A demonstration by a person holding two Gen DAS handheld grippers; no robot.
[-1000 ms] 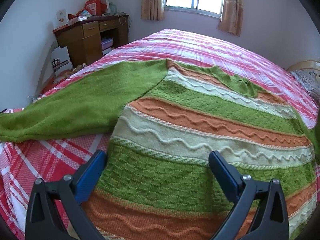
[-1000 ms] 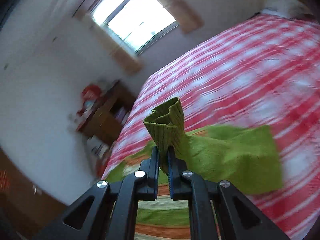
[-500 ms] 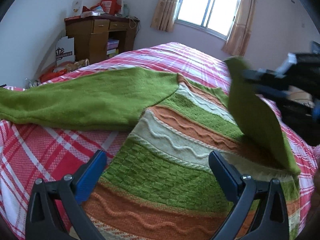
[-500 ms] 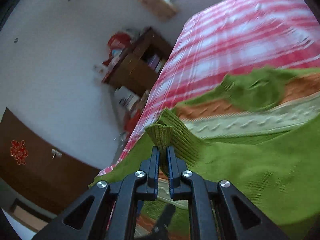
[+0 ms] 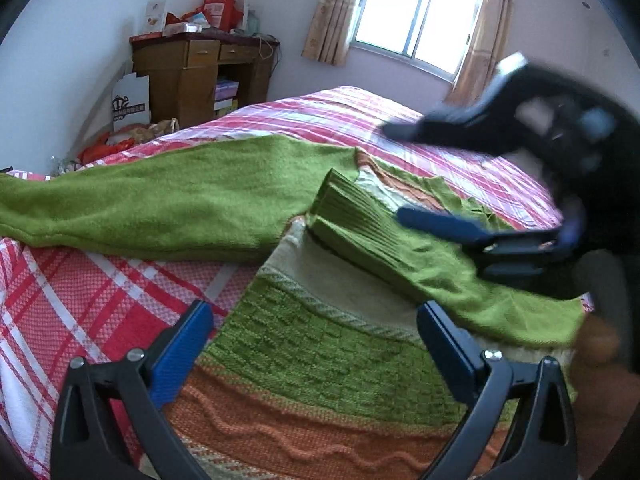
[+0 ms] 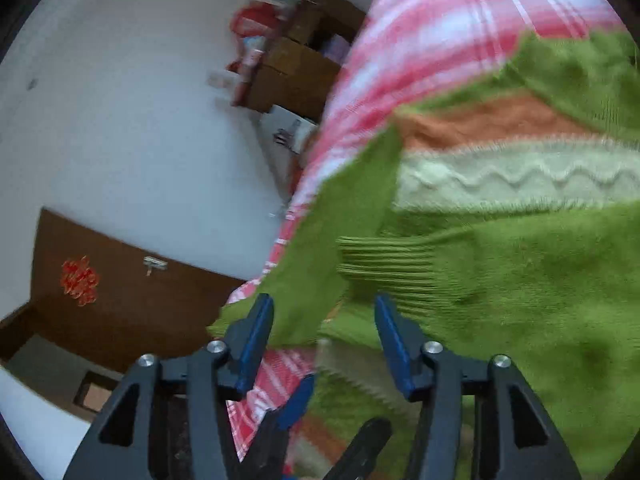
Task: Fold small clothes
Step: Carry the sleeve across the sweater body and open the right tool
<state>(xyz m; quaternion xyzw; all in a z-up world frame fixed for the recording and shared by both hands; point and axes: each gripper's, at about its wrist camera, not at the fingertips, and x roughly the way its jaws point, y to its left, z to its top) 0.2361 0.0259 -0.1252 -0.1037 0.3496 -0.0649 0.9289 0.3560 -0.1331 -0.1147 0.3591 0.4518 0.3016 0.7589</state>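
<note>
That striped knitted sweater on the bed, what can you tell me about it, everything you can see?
The sweater is a chunky knit with green, orange and cream bands, some with wavy raised lines, and plain green sleeves. It lies flat on the red-and-white checked bedspread. One sleeve stretches out sideways; the other sleeve, with its ribbed cuff, is folded across the chest. The right claw has just been opening and no longer grips the cuff. The left claw hovers open over the hem.

Each claw is a black plastic frame of triangular cut-out arms, fastened with round silver screws, ending in flat blue pads: the left claw [image 5: 314, 344] and the right claw [image 6: 324, 344] look alike.
</note>
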